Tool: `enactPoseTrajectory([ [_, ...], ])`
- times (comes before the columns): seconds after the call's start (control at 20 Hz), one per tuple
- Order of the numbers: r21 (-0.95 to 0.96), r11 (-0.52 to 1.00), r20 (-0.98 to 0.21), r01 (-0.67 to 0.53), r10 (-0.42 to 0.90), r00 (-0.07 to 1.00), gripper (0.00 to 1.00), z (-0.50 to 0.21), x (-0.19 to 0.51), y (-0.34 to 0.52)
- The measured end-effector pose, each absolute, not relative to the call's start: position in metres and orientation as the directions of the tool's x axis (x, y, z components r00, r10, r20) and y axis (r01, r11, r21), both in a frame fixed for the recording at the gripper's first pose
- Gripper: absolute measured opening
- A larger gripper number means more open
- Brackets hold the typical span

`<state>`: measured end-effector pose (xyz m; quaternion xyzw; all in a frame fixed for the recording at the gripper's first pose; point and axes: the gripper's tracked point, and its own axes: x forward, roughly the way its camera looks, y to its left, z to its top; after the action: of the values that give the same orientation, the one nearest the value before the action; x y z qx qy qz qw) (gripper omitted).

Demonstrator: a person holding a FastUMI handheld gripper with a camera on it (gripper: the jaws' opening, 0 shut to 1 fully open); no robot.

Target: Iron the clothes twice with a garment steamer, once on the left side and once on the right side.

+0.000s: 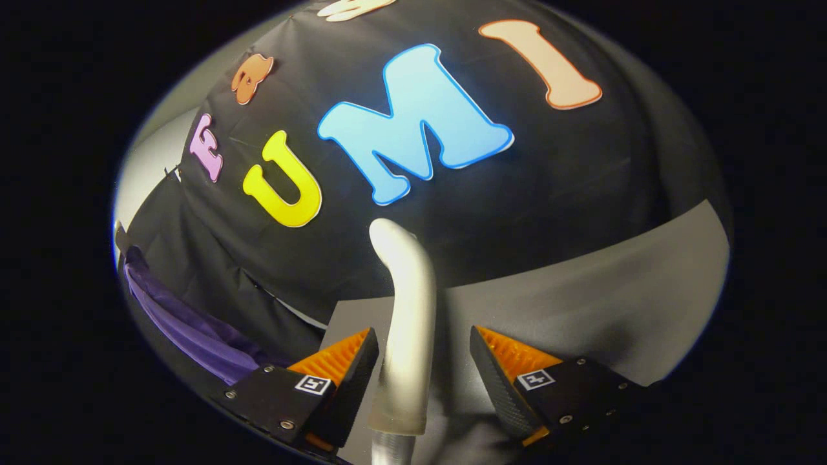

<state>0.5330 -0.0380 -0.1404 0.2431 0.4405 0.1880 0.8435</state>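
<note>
The gripper [423,361] has its two fingers spread apart, and a curved silver-grey steamer handle [407,329] rises between them; the left finger [349,374] sits just beside it, perhaps touching, while a clear gap separates the right finger [501,381] from it, so nothing is clamped. A ribbed hose [391,449] leaves the handle's base toward 6 o'clock. The purple garment [187,323] hangs at about 9 o'clock of the fingers, against the black cloth wall [517,194], well apart from the handle. My judgement: if the fingers close off-centre, the smooth rounded handle could twist or slip, and the trailing hose may drag it aside. Counted: one handle, one hose, one garment, two fingers, one grey sheet [614,303] toward 2 o'clock.
</note>
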Motion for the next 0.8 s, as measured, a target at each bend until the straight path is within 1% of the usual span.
enactPoseTrajectory([
  [0.05,0.612,0.786,-0.639,-0.084,0.554,0.533,0.86,-0.141,0.534,-0.037],
  [0.1,0.656,0.752,-0.624,-0.061,0.587,0.515,0.78,-0.14,0.529,-0.036],
  [0.15,0.705,0.709,-0.61,-0.02,0.62,0.494,0.75,-0.139,0.528,-0.033],
  [0.2,0.749,0.662,-0.59,0.025,0.649,0.481,0.64,-0.136,0.526,-0.03],
  [0.25,0.772,0.634,-0.577,0.049,0.666,0.472,0.58,-0.136,0.526,-0.027],
  [0.3,0.779,0.625,-0.572,0.054,0.672,0.471,0.45,-0.136,0.524,-0.027],
  [0.4,0.77,0.636,-0.575,0.046,0.661,0.482,0.39,-0.135,0.522,-0.031],
  [0.5,0.764,0.645,-0.552,0.008,0.647,0.525,0.36,-0.118,0.521,-0.031],
  [0.8,0.717,0.68,-0.43,-0.151,0.603,0.672,0.36,-0.045,0.501,-0.026],
])
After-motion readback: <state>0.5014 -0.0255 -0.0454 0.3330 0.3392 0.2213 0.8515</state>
